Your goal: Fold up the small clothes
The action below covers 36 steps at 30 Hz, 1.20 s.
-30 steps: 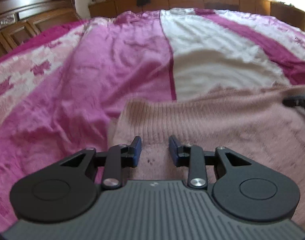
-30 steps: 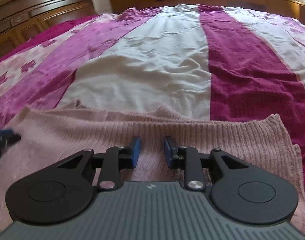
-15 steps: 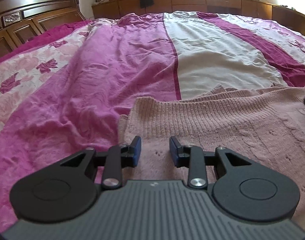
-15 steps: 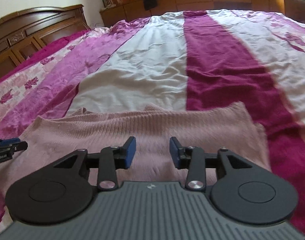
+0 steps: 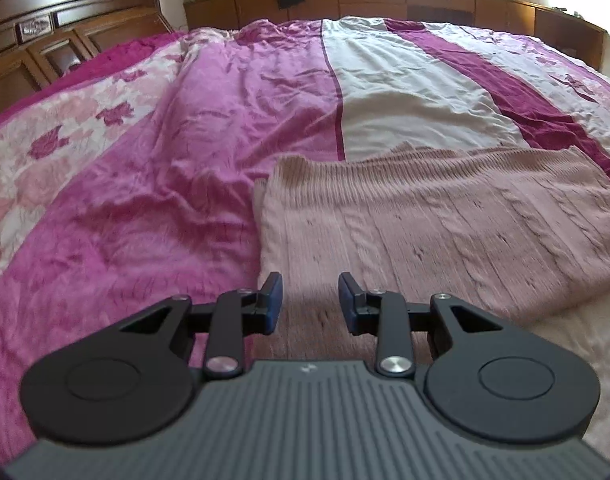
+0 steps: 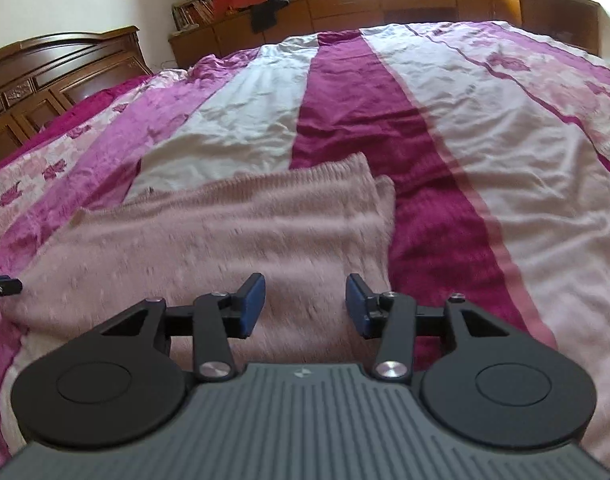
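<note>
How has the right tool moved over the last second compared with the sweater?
Yes. The right tool pulled back and up: more of the sweater and blanket shows beyond it, and its jaws stand wider apart.

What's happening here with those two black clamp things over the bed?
A person holds a two-finger gripper in each hand and is folding a pink knitted sweater that lies on a pink and white striped bedspread. The left gripper and the right gripper are both open above the sweater's near part, gripping nothing. The sweater looks already folded over, with a doubled edge showing.
</note>
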Each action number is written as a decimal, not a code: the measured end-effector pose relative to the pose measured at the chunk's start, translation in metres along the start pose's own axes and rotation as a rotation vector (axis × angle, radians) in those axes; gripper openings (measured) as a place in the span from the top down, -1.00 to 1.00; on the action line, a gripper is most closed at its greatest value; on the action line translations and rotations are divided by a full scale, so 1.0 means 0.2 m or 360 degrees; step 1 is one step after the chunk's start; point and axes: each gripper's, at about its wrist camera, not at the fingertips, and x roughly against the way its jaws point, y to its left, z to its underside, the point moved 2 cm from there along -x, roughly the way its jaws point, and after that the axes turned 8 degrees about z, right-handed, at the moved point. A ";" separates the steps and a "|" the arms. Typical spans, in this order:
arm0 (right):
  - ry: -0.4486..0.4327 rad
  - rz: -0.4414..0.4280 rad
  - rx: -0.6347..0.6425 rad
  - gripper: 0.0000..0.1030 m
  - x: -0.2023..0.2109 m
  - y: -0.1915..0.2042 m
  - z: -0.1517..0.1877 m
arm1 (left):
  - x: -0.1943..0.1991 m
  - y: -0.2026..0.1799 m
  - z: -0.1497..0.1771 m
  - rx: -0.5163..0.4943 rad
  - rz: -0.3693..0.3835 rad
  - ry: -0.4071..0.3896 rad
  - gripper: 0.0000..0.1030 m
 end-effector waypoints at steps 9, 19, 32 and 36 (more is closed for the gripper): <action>0.0003 0.0110 -0.0005 -0.04 -0.09 -0.06 0.13 | -0.08 0.00 0.10 0.0014 -0.0029 0.0054 0.32; -0.0079 -0.0048 -0.0271 -0.37 -0.01 -0.13 0.11 | 0.04 -0.01 0.08 0.0123 -0.0051 0.0051 0.13; 0.0145 -0.0296 -0.0541 -0.53 -0.19 -0.27 0.05 | 0.12 -0.06 0.10 0.0240 -0.0163 0.0184 -0.09; 0.0216 -0.0399 -0.0606 -0.53 -0.30 -0.25 0.03 | 0.12 -0.06 0.11 0.0247 -0.0203 0.0222 -0.09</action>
